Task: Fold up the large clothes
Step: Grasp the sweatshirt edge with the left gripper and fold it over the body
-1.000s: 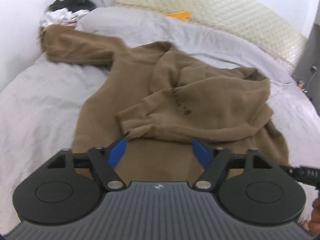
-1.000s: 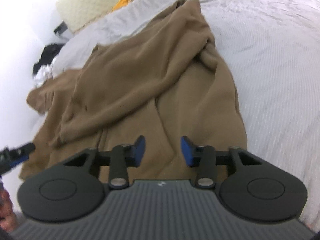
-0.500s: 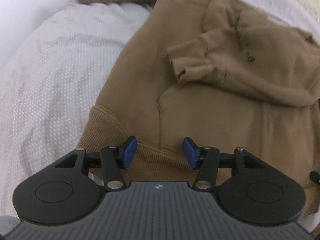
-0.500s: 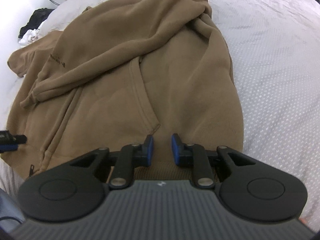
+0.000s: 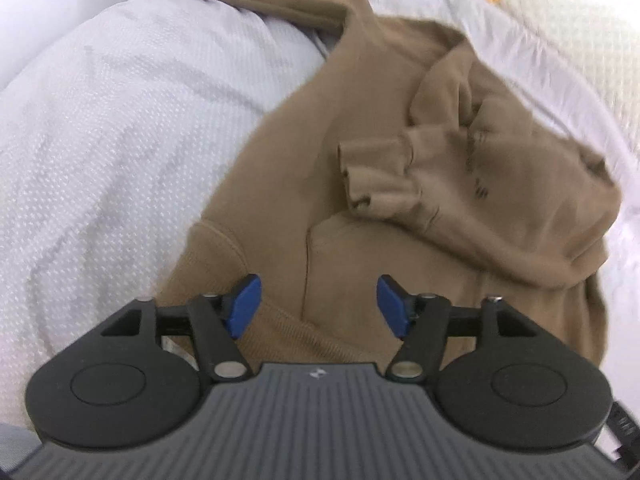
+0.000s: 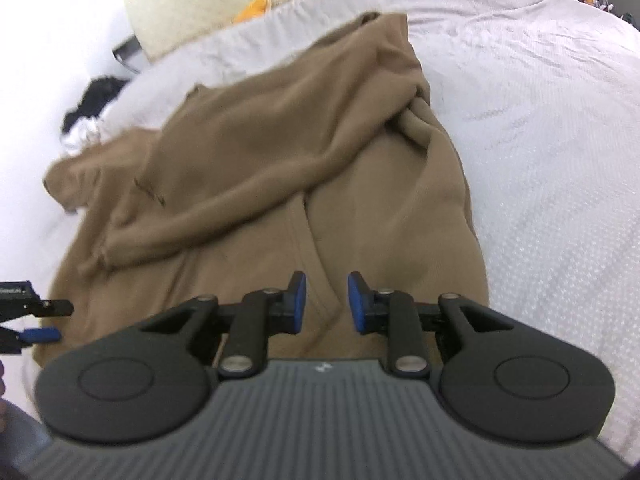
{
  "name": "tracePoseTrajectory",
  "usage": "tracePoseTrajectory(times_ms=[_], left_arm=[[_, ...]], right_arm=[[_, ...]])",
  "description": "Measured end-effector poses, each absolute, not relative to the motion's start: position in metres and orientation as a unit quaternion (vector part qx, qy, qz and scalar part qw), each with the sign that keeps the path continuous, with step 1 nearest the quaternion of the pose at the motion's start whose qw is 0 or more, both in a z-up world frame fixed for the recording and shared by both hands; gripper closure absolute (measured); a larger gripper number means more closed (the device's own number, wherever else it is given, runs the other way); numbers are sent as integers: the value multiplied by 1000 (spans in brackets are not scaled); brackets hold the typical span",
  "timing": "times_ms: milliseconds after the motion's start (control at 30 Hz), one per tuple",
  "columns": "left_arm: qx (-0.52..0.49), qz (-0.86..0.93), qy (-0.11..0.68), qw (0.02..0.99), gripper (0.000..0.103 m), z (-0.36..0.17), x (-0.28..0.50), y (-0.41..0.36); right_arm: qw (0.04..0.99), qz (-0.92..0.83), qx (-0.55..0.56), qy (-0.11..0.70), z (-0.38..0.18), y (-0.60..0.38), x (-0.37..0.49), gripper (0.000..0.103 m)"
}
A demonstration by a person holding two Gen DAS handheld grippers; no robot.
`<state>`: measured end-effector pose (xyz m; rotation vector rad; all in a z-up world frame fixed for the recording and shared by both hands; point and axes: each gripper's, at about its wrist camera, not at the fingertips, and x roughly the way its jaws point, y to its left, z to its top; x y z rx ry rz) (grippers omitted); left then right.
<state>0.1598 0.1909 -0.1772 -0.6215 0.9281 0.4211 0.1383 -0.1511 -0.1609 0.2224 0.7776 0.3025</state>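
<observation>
Since a second ago the left gripper (image 5: 318,300) has come down and in toward the near, ribbed hem of the brown hoodie (image 5: 400,208), and its view has tilted so that the hem now fills the space just ahead of the blue pads. Its jaws stand wide and are opening; the hem and the pocket seam lie under and between them, but the pads do not press on the cloth. The right gripper (image 6: 327,300) has kept almost the same place over the hem's other side, and its jaws, narrower than a second ago, are opening again with a small gap. The pocket edge runs beneath that gap, with no cloth pinched.

The hoodie lies spread on the bed (image 5: 100,152), which is covered in a pale dotted sheet. One sleeve is folded across the chest, its cuff (image 5: 372,172) lying beyond the left gripper's pads, on top of the body of the garment. The other sleeve stretches away toward the far left corner of the bed. In the right wrist view the left gripper's fingers (image 6: 40,334) show at the left edge, beside the hem's corner.
</observation>
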Motion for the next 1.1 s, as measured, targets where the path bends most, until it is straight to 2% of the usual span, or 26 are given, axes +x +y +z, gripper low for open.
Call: tracePoseTrajectory(times_ms=[233,433,633,833,1000,1100], left_arm=[[-298,166,371,864,20,-127,159,211],[-306,185,338,871,15,-112,179,256],[-359,245,324,840,15,-140,216,325],[-449,285,266,804,15,-170,235,409],[-478,270,239,801,15,-199,271,451],[-534,238,219,781,15,-228,295,470]], right_arm=[[915,189,91,345,-153,-118,153,76],[911,225,87,335,-139,-70,189,76],[900,271,52,338,-162,-37,228,76],[890,291,63,345,-172,-40,245,76],[890,288,49,350,-186,-34,256,79],[888,282,61,359,-196,-37,263,79]])
